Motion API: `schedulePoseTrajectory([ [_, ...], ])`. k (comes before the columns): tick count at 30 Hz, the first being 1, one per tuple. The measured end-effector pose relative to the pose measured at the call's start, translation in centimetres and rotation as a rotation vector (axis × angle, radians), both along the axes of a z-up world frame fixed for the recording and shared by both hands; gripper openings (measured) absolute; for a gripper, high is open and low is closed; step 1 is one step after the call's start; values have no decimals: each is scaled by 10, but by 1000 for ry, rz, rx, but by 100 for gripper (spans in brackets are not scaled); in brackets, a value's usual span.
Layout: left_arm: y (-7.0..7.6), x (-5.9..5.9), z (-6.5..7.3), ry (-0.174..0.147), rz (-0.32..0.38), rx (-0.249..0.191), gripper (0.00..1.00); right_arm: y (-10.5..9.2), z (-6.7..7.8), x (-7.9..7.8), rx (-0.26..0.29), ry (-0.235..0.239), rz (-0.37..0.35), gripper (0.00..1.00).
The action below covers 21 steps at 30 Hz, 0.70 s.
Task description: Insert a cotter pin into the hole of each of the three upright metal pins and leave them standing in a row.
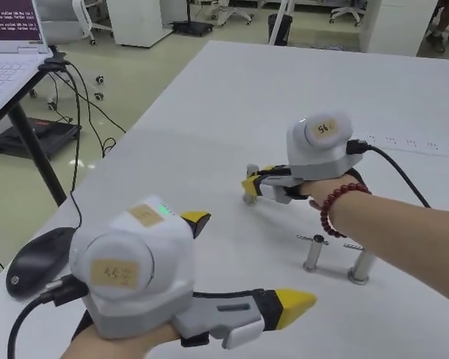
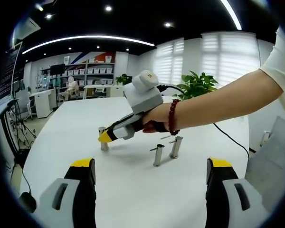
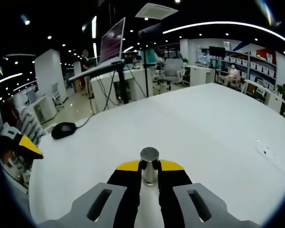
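The right gripper (image 3: 149, 167) is clamping the third metal pin (image 3: 149, 156) mid-worktop, while the left gripper (image 1: 247, 258) is hovering wide open. Next, I'd guess: lining it up beside the two cottered pins (image 1: 313, 254).

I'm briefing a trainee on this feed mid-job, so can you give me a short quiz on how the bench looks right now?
1. What is the right gripper shut on? A) nothing B) an upright metal pin C) a screwdriver
2. True or false: the left gripper is open and holds nothing.
3. How many metal pins stand on the white table in all?
Key: 1 B; 2 true; 3 three.
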<state>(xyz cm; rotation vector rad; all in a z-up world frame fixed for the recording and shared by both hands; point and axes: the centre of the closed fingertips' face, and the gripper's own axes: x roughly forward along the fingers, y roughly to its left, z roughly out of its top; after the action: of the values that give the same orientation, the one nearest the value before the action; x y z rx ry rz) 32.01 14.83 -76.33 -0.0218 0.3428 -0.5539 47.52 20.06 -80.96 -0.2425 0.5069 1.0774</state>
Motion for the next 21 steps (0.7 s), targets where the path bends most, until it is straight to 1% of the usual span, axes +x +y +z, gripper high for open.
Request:
schedulePoseTrajectory([
  [4, 2, 0, 3, -4, 4, 1, 98, 0, 7, -12, -4, -2, 35, 13],
  [9, 2, -2, 7, -15, 5, 5, 98, -4, 14, -34, -11, 3, 82, 13],
  [11, 1, -3, 8, -17, 2, 6, 97, -6, 14, -35, -14, 10, 93, 13],
  [14, 0, -4, 9, -17, -1, 7, 97, -9, 16, -43, -11, 7, 117, 13],
  [15, 0, -5, 9, -15, -1, 8, 97, -11, 18, -51, -4, 16, 122, 13],
  [16, -1, -5, 9, -17, -4, 8, 96, -12, 19, -55, -1, 19, 125, 13],
  [19, -3, -8, 10, -19, -10, 8, 96, -18, 24, -71, -9, 8, 155, 13],
  [21, -4, -9, 10, -15, -15, 9, 96, -21, 26, -78, -10, 11, 161, 13],
])
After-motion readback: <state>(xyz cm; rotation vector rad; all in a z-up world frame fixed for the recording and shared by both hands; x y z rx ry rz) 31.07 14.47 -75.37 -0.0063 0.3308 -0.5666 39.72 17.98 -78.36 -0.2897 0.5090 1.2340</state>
